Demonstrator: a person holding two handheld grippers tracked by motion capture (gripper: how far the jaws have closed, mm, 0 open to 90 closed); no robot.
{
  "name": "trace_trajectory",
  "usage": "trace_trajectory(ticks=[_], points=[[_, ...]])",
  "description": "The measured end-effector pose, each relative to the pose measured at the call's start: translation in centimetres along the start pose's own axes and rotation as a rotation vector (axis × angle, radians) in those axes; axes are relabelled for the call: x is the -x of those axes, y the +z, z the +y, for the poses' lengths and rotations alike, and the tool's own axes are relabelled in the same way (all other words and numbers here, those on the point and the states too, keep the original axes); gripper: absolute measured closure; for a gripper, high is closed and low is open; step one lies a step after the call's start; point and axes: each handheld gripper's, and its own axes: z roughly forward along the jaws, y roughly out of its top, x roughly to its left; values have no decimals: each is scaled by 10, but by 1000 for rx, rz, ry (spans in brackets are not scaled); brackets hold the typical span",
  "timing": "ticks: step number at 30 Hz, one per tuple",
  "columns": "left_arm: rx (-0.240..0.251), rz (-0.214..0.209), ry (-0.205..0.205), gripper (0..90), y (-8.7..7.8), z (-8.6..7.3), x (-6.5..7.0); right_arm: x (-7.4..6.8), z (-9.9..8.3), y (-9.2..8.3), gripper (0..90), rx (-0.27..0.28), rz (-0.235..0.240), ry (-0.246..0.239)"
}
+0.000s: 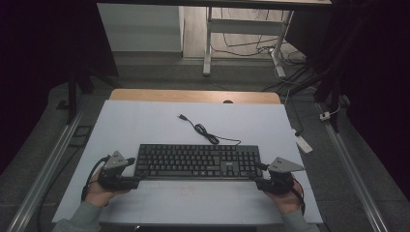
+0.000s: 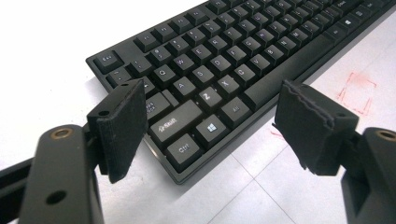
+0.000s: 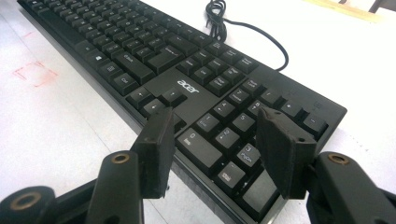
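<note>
Black and long, the keyboard (image 1: 197, 161) lies crosswise on the white table (image 1: 145, 125), near its front edge, keys up (number pad to the right). The left gripper (image 1: 137, 170) and right gripper (image 1: 258, 173) flank its near corners, jaws spread and pinching nothing. Behind it lies its coiled cable (image 1: 205, 131).

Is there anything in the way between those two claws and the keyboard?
Nothing visible. The left gripper sits open at the keyboard's near left corner and the right gripper open at its near right corner. Bare white table lies around them. The keyboard's cable trails off the far side, away from both.
</note>
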Motion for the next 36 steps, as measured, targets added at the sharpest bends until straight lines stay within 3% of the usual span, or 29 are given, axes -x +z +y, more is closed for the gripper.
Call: trace_trajectory(ticks=[19,36], points=[[13,1,-15,254,-1,1,0,1,-1,1,473,-11,0,-2],[17,3,-43,276,1,3,-2,-12,10,12,470,-10,27,-14]])
